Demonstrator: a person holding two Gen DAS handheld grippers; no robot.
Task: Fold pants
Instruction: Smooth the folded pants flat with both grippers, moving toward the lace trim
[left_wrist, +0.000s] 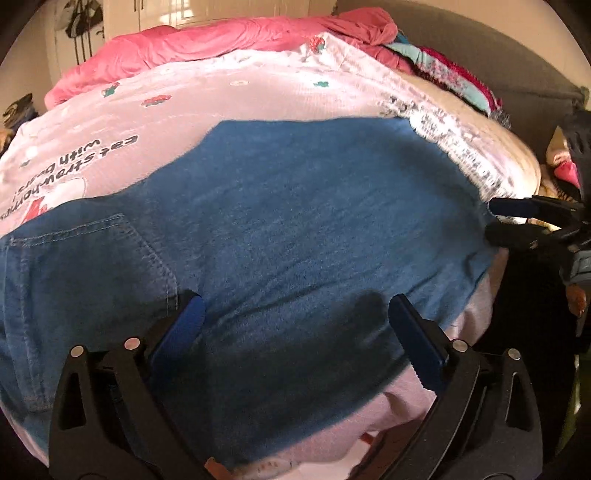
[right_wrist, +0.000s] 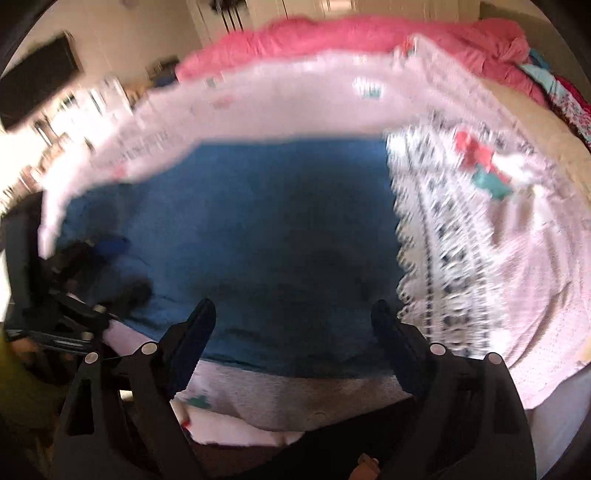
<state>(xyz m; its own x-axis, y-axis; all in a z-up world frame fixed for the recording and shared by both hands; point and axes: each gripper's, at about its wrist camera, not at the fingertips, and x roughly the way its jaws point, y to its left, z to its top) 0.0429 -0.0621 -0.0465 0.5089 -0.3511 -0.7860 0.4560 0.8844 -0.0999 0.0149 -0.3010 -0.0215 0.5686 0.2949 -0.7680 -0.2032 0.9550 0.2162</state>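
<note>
Looking through the left wrist view, I see the blue denim pants (left_wrist: 280, 221) lying folded flat on the pink printed blanket (left_wrist: 192, 96) near the bed's front edge, left tongs (left_wrist: 295, 314) apart, empty. Right wrist view: right tongs (right_wrist: 293, 317) apart above them; further folding may remain.

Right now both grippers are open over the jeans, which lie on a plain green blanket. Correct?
Not quite. The blanket is pink with strawberry prints and lettering, as the left wrist view shows. The left gripper and right gripper are open over the jeans.
</note>
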